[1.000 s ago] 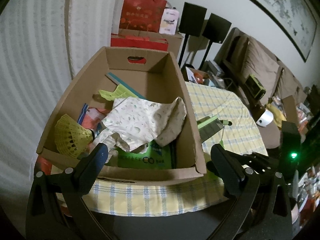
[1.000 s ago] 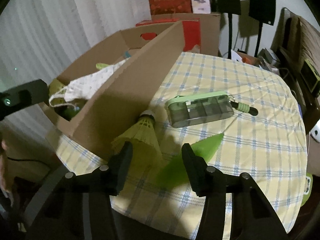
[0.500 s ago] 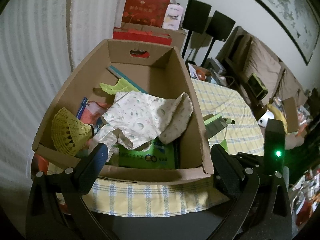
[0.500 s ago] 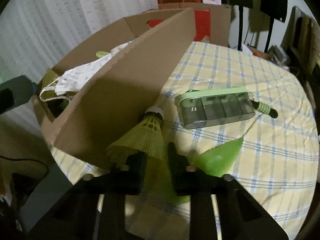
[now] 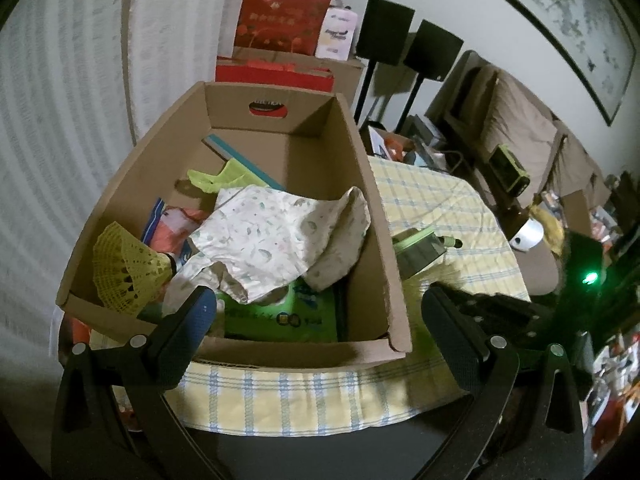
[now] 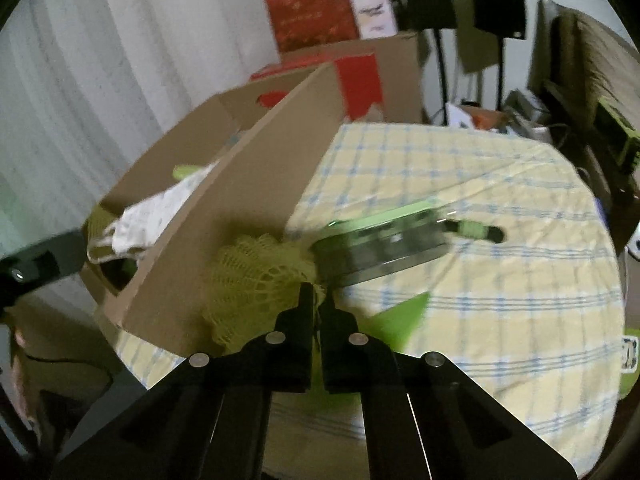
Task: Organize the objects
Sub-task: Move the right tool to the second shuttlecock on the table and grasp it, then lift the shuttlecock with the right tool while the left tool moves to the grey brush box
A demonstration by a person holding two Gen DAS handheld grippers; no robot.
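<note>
Pinching the yellow shuttlecock (image 6: 256, 276) by a thin edge of its netted skirt — right gripper (image 6: 318, 300) clamped nearly shut on it, jaws having just been closing around that mesh. Risks slipping out on the way up, since soft netting crushes and gives little to bite. Could also catch the side wall of the cardboard box (image 6: 224, 216), which stands touching the shuttlecock at 10 o'clock, or nudge the grey-and-green case (image 6: 384, 240) lying just beside it at 2 o'clock on the checked tablecloth (image 6: 500, 320). Blurred view, so exact hold uncertain.

Angled steeply downward over the near table edge, fingers aimed toward 12 o'clock. Left gripper (image 5: 320, 308) wide open, empty, tilted down over the near rim of the box (image 5: 280, 356) — another shuttlecock (image 5: 124, 268) at 9 o'clock inside, patterned cloth (image 5: 276, 236) heaped at centre.
</note>
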